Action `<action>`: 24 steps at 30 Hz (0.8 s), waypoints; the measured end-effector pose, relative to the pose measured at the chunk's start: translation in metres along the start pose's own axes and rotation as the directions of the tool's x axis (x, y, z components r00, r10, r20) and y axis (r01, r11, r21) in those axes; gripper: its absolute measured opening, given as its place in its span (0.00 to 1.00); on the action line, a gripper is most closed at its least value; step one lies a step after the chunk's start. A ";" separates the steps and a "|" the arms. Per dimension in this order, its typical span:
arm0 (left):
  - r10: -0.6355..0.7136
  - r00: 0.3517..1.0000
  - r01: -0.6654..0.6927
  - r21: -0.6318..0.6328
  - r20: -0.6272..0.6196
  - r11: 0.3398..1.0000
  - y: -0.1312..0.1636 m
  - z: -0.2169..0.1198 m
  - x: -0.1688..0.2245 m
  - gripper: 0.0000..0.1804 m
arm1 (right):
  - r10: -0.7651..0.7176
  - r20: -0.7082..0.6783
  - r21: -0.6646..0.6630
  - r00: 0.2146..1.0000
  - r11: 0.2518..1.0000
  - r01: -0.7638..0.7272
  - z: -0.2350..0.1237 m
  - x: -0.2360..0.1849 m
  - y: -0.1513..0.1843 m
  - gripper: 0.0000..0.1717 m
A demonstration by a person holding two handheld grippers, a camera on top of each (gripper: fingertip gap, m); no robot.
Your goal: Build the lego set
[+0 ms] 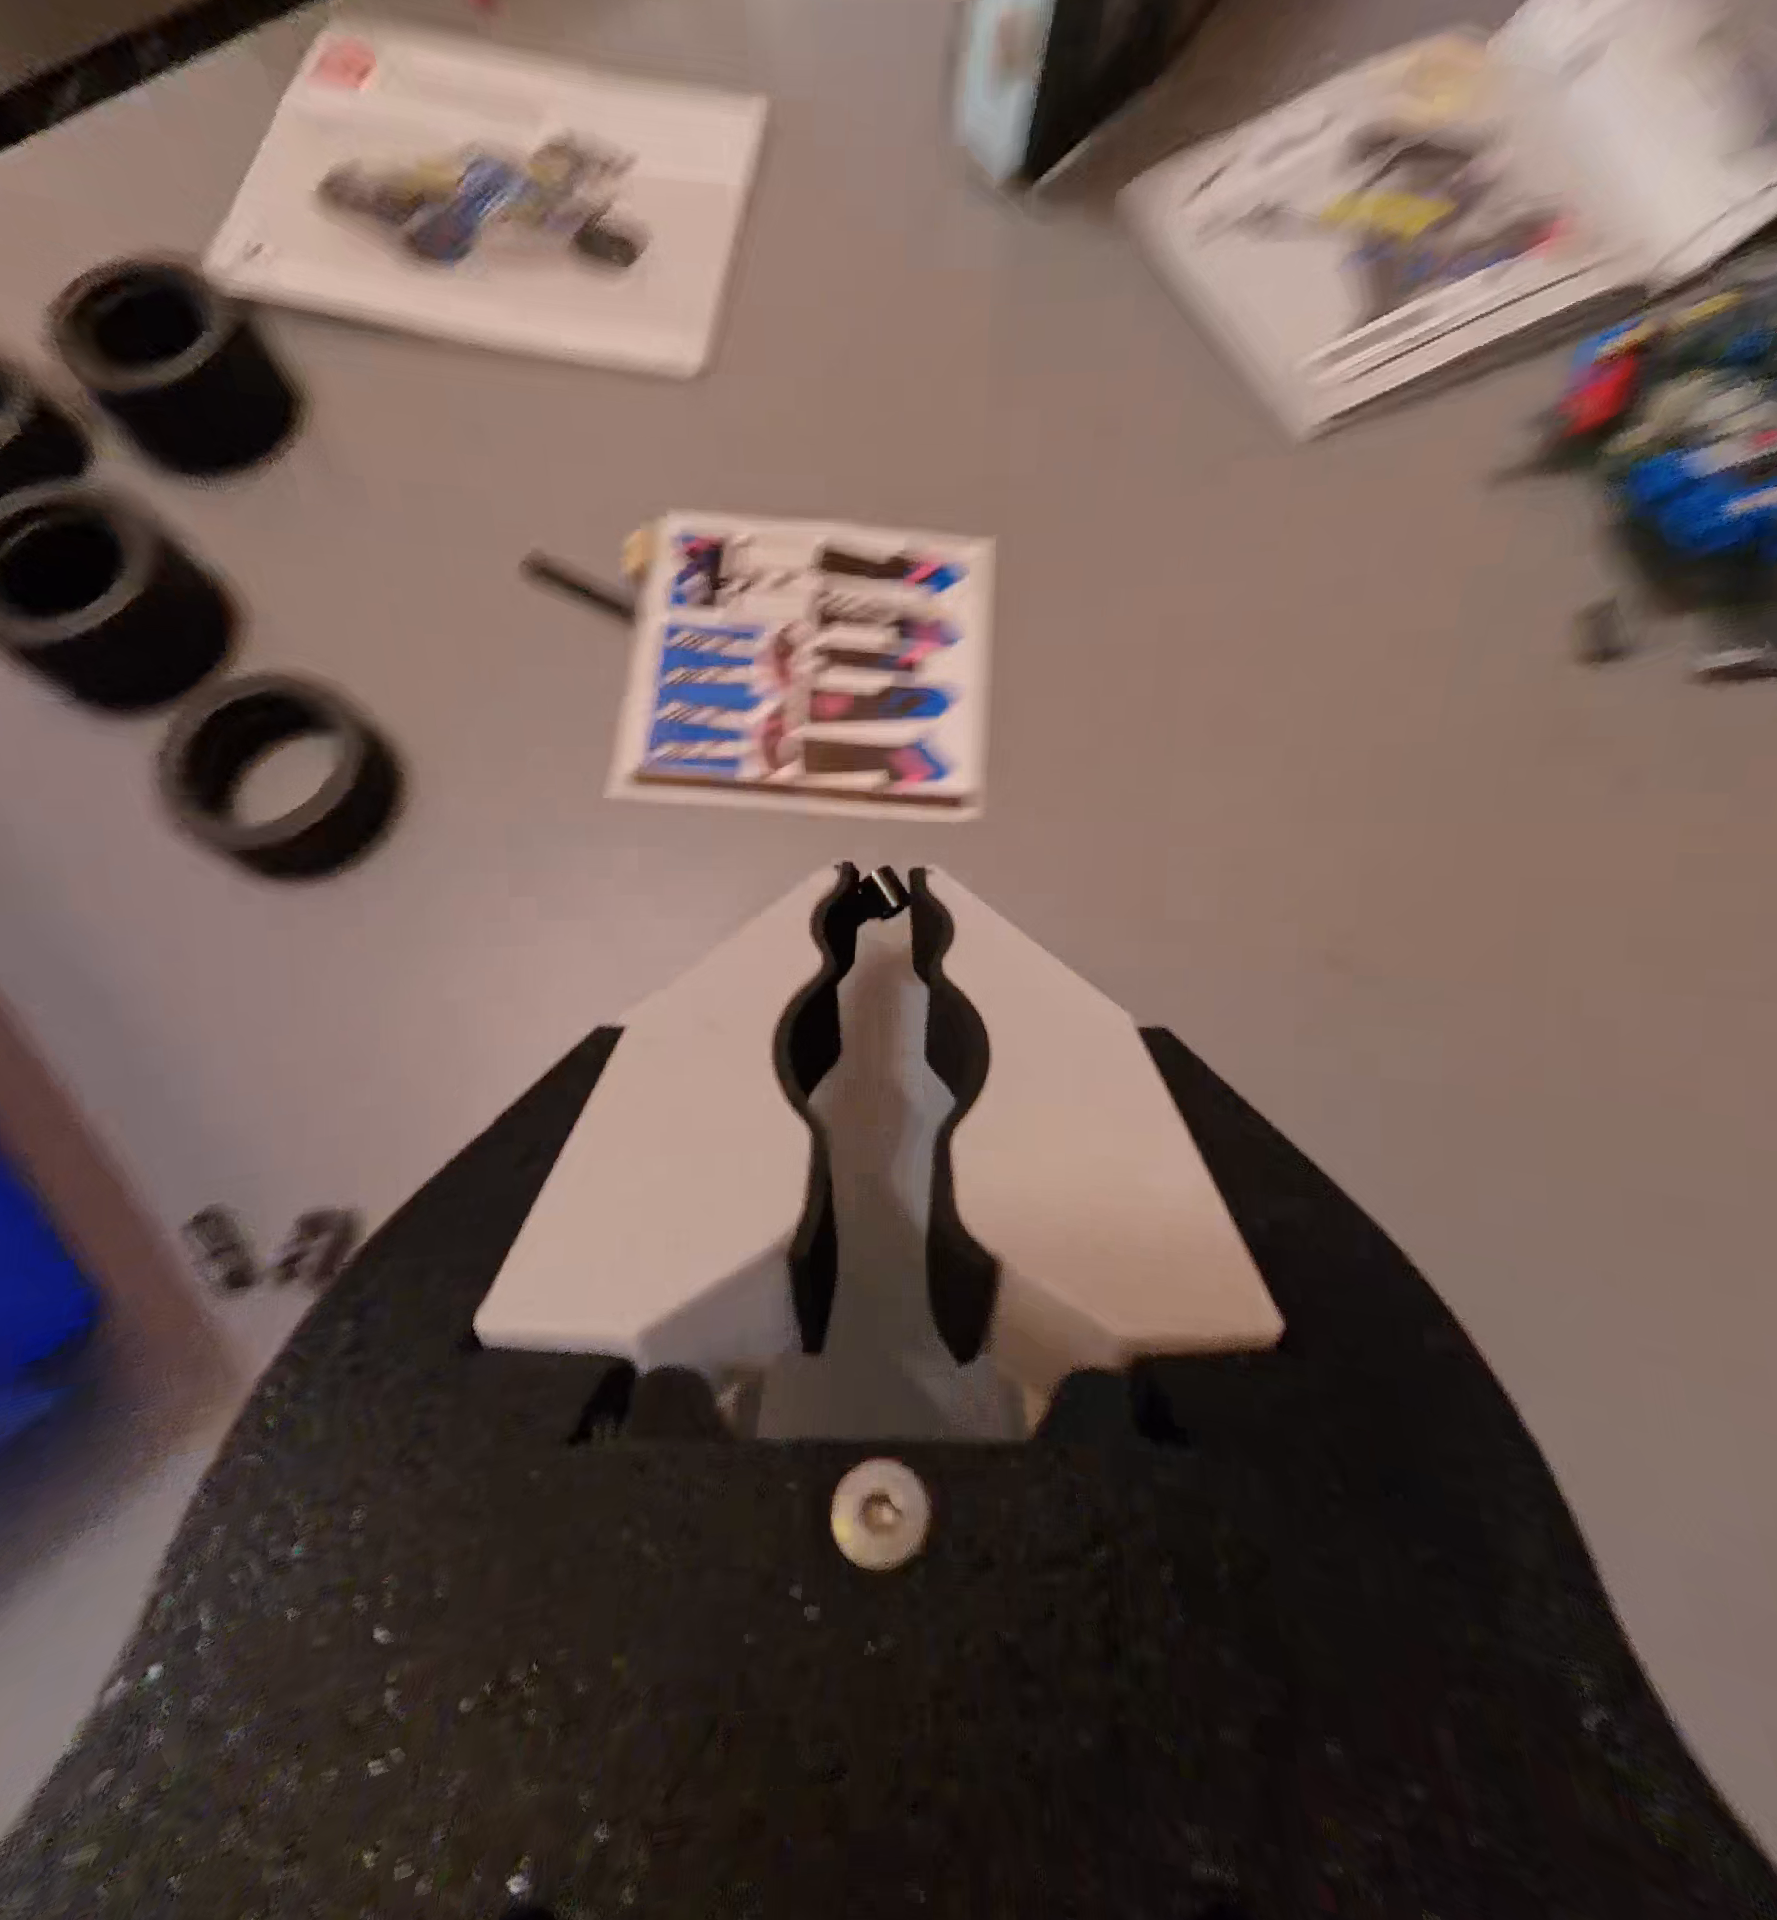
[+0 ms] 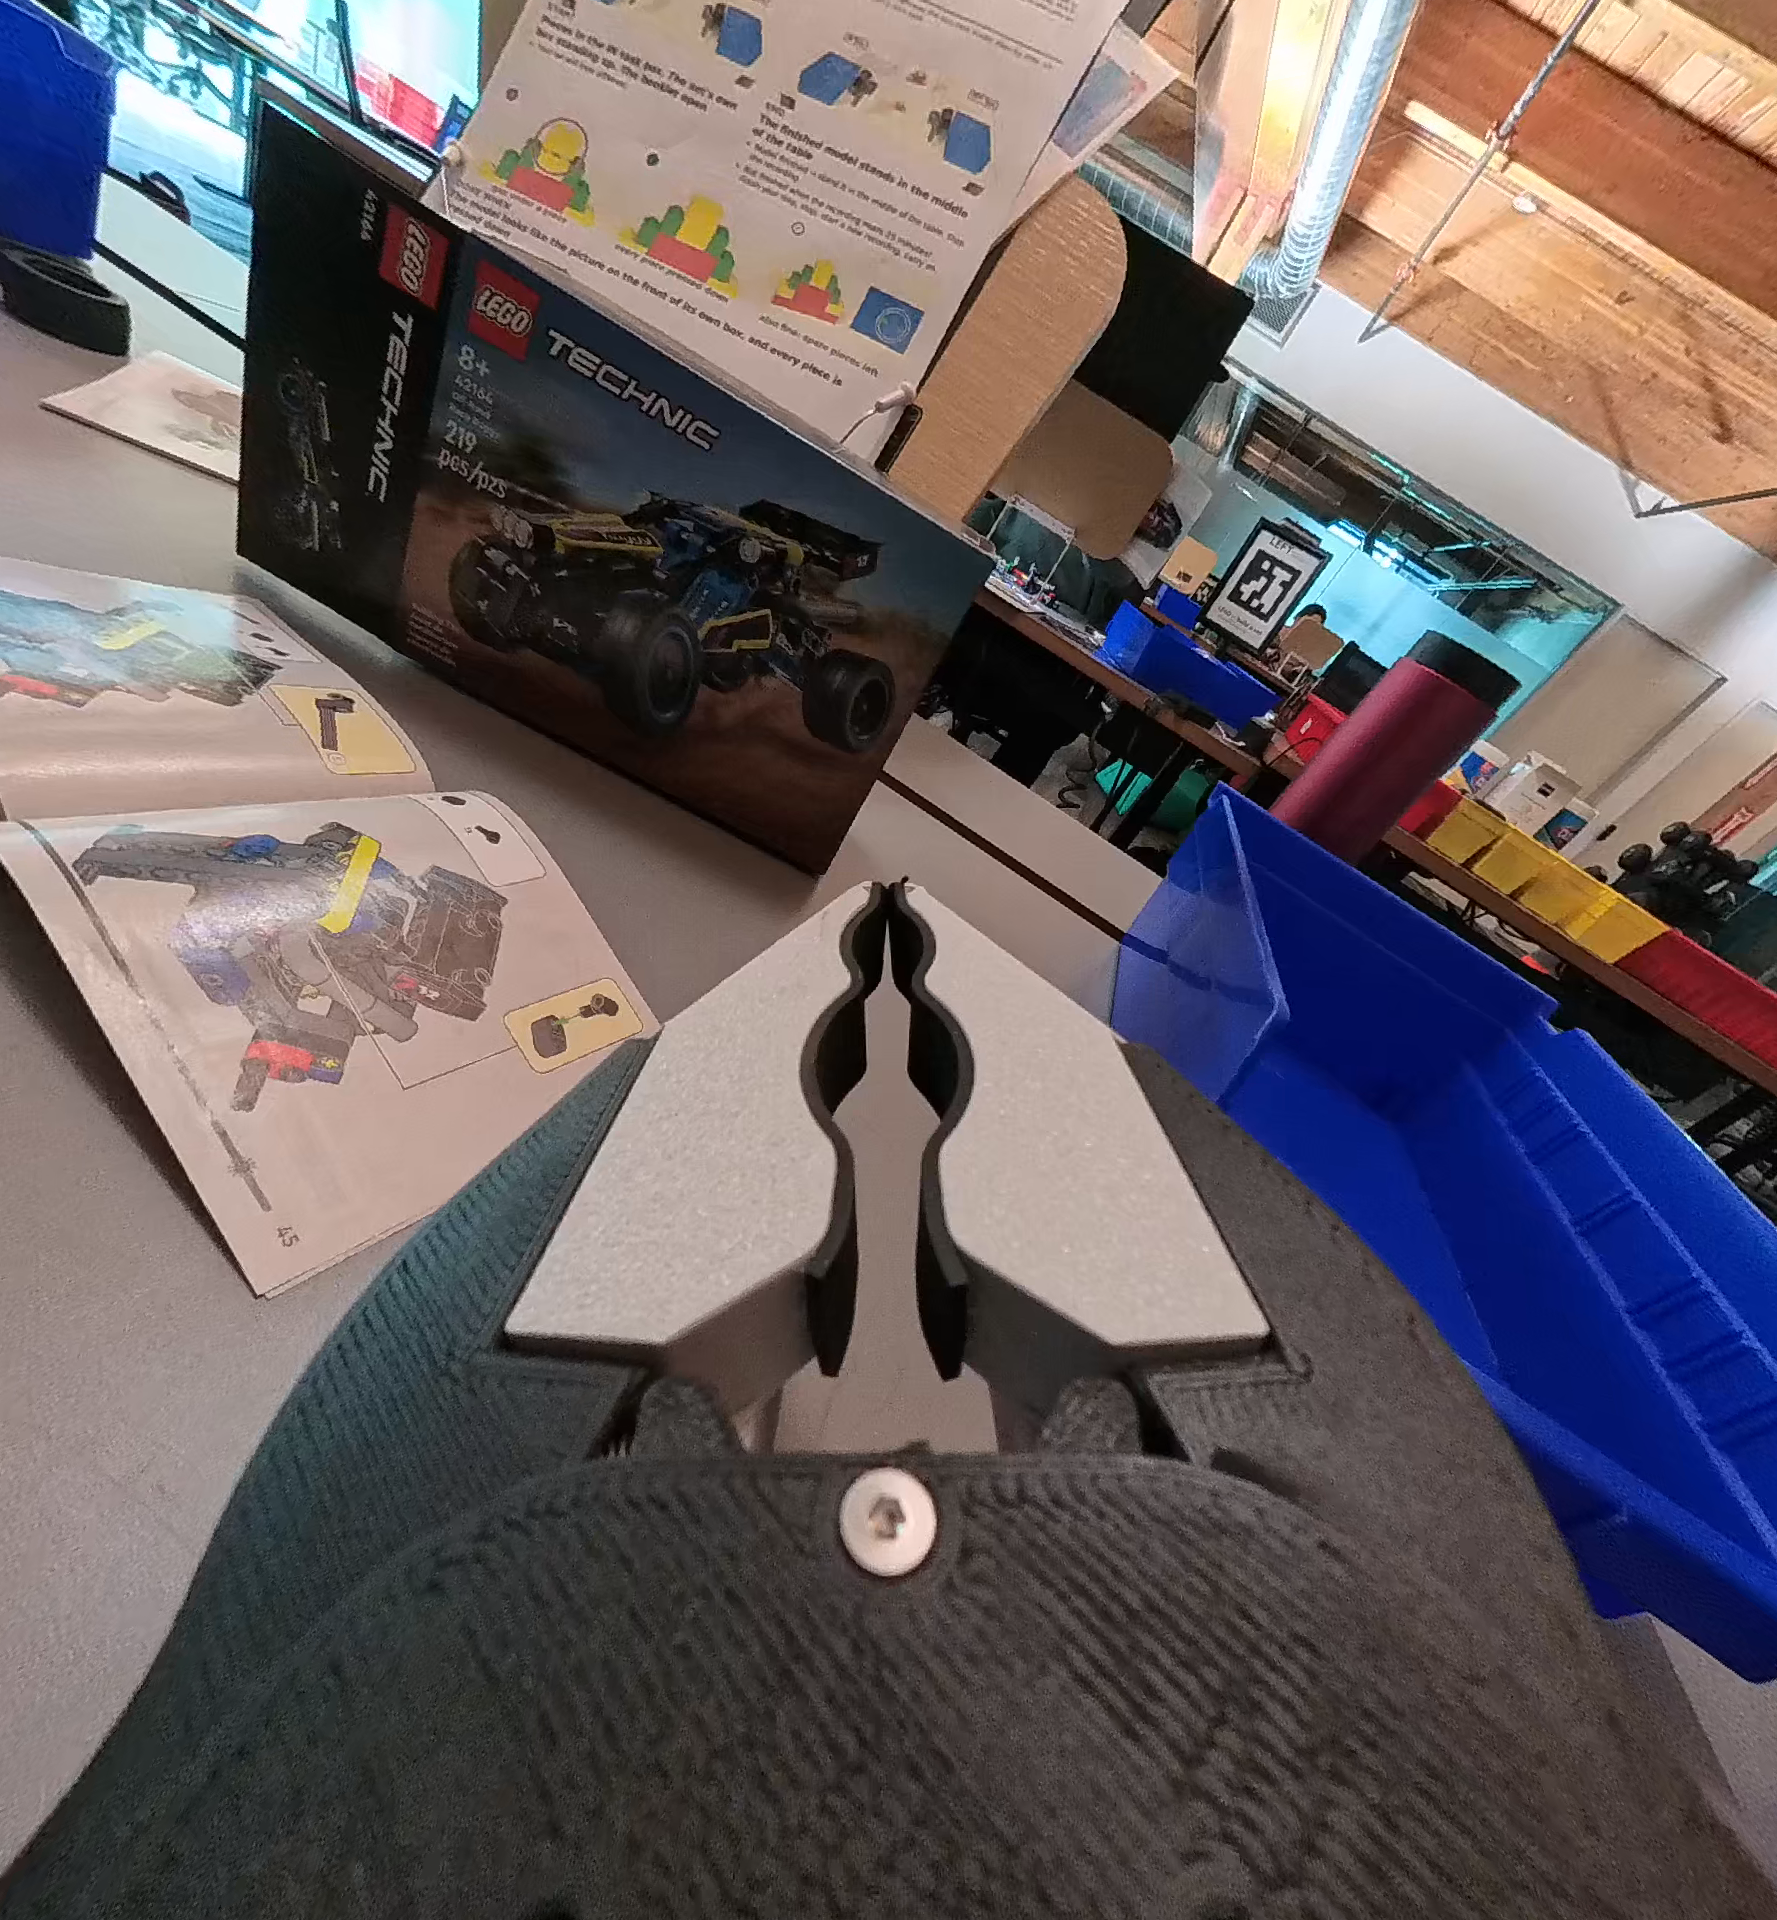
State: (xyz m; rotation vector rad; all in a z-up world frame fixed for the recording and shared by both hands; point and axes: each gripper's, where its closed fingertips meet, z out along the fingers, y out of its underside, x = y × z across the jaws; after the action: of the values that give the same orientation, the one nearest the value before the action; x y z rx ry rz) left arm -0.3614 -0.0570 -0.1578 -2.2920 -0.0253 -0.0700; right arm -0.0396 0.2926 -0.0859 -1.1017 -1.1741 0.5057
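Observation:
In the left wrist view my left gripper (image 1: 882, 889) is raised over the grey table (image 1: 1227, 831), just short of a sticker sheet (image 1: 806, 660). It is shut on a small black cylindrical pin (image 1: 885, 894), which sits tilted between the fingertips. In the right wrist view my right gripper (image 2: 889, 888) is shut with its pads meeting. It hangs low over the table (image 2: 84, 1403), between an open instruction booklet (image 2: 292, 987) and a blue bin (image 2: 1486, 1195), and points at the upright toy-car box (image 2: 593, 520).
Several black tyres (image 1: 281, 774) lie at the left, and a thin black axle (image 1: 577, 587) lies by the sticker sheet. A closed booklet (image 1: 489, 208) and an open one (image 1: 1383, 229) lie at the back. A partly built blue and black model (image 1: 1715, 468) is at the right. The grippers' ends are close to 50 cm from one another. The thin black axle (image 1: 577, 587) lies some 11 cm from my left tips, 50 cm from my right tips.

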 end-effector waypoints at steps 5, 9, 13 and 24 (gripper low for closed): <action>0.232 0.964 -0.225 0.062 -0.129 0.972 -0.018 0.012 0.092 0.04 | -0.002 0.003 0.000 1.000 1.000 0.002 0.001 -0.001 0.000 0.00; 0.396 0.894 -0.376 0.129 -0.211 0.918 -0.032 0.042 0.180 0.04 | -0.008 0.005 -0.001 1.000 1.000 0.008 0.001 -0.002 -0.001 0.00; 0.439 0.867 -0.425 0.110 -0.235 0.898 -0.029 0.069 0.210 0.04 | -0.011 0.004 0.004 1.000 1.000 0.011 0.000 -0.002 -0.001 0.00; 0.450 0.881 -0.438 0.107 -0.148 0.893 -0.033 0.061 0.192 0.09 | 0.014 -0.030 0.080 0.999 0.997 -0.012 -0.011 0.005 -0.020 0.00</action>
State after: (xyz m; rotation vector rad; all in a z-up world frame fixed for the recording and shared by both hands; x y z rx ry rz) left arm -0.1684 0.0094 -0.1618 -2.1583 0.5786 -0.0230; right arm -0.0323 0.2837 -0.0661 -1.0456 -1.1113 0.5391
